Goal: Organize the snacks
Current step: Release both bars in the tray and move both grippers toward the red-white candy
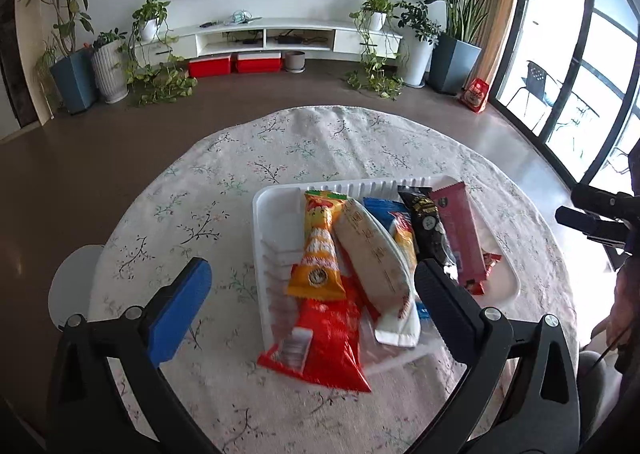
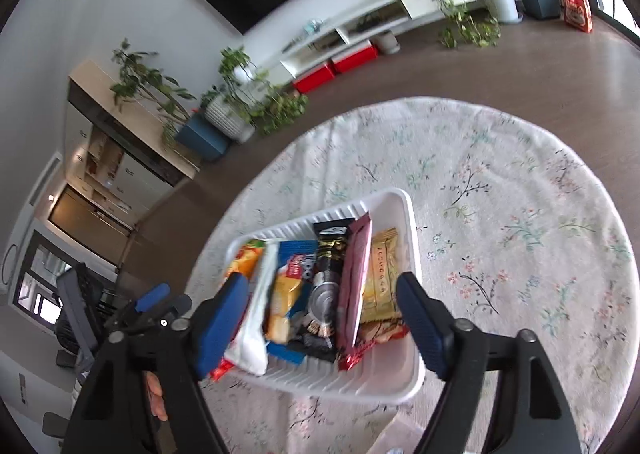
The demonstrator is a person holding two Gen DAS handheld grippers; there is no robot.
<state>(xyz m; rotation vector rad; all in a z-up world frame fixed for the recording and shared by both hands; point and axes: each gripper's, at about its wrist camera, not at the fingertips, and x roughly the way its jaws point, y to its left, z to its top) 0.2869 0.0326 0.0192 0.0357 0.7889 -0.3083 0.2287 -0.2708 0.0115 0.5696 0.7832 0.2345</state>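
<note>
Both grippers hang over the bench with jaws spread wide, gripping nothing: the left gripper (image 1: 312, 286) above the near end of the white tray (image 1: 262, 214), the right gripper (image 2: 320, 314) straddling it. One tray holds at least seven snack packets: orange (image 1: 320, 250), white (image 1: 376, 254), red (image 1: 332, 330), blue (image 2: 296, 258), black (image 2: 330, 274), maroon (image 2: 354, 286) and gold (image 2: 382, 278). A floral cloth (image 1: 240, 158) covers the round bench; potted plants, a wall television and brown floor lie beyond.
</note>
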